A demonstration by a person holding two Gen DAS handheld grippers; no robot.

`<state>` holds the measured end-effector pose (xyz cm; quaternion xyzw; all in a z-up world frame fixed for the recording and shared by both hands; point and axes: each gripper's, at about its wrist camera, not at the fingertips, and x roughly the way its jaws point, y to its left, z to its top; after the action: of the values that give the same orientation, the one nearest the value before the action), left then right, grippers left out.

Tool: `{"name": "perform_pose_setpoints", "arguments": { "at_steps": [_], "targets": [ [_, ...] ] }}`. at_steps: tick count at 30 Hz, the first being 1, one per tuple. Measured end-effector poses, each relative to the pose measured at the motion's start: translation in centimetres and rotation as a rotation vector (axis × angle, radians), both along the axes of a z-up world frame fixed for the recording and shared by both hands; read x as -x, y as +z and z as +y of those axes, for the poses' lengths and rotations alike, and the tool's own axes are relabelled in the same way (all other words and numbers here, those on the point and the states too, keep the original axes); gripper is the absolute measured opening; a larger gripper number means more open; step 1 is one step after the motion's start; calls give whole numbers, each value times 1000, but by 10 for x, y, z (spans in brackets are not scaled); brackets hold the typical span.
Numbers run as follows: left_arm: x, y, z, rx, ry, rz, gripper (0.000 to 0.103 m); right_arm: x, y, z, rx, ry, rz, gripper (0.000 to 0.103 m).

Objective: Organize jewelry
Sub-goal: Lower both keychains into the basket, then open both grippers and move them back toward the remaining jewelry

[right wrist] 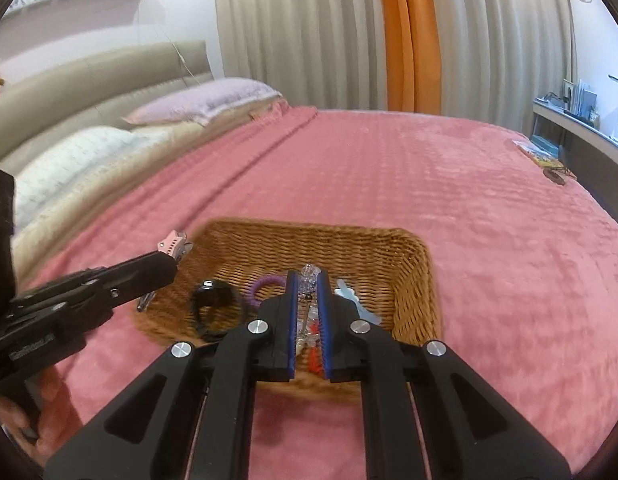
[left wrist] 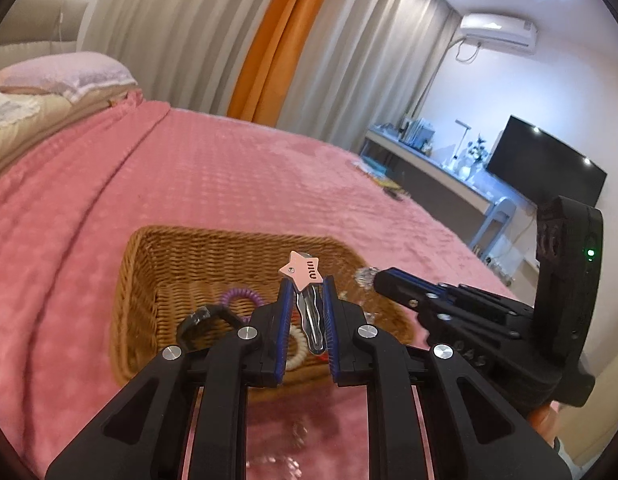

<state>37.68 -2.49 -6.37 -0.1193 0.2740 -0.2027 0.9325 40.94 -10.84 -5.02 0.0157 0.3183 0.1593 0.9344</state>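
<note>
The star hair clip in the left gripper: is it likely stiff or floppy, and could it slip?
The star clip probably stays stiff: its metal body stands straight between the left gripper pads without sagging. It looks light, thin metal with a small flat star. The polished metal could slip, though the jaws are closed along much of its length, so twisting seems the likelier risk.

hidden: gripper bodies cover the basket (right wrist: 389, 248) near rim | blurred: we cannot identify the clear beaded piece (right wrist: 309, 280) | cut off: both gripper housings at frame bottom

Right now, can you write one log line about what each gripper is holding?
left gripper: shut on star hair clip | right gripper: shut on clear bead piece | both above basket | bed
</note>
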Motion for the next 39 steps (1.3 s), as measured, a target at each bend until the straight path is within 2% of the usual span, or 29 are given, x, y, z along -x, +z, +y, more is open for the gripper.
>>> {"name": "perform_pose_setpoints", "arguments": {
  "at_steps": [7,11,13,14,16,17,18,20,24,29,34,39],
  "targets": [
    [-24,-41,-2,-36,5,58,14,-26,-35,-6,-27,-12,58,8],
    [-23,-41,-5,-75,13,43,15,-32,-43,-14,-80,-28,92,8],
    [-22,-40,-2,-57,22,38,23,-33,-44,-21,-112,-37,102,9],
    [-21,-40,1,-51,25,32,34,-32,-44,-25,-137,-38,105,11],
    [-17,-37,6,-39,38,16,37,-30,-43,-31,-158,-46,102,18],
    [-17,-36,8,-27,39,16,41,-28,-43,-32,-159,-53,98,28],
    [-14,-36,15,1,47,15,48,-25,-42,-34,-164,-61,90,42],
    [-9,-34,22,36,64,6,53,-19,-38,-36,-172,-66,65,51],
    [9,-28,38,95,86,-18,59,4,-29,-35,-147,-74,11,51],
    [47,-32,55,147,122,-28,59,43,-26,-34,-129,-79,-26,51],
    [79,-52,61,170,134,26,59,82,-44,-30,-111,-55,18,51],
    [107,-65,57,150,121,88,56,118,-55,-23,-103,-13,66,51]
  ]
}}
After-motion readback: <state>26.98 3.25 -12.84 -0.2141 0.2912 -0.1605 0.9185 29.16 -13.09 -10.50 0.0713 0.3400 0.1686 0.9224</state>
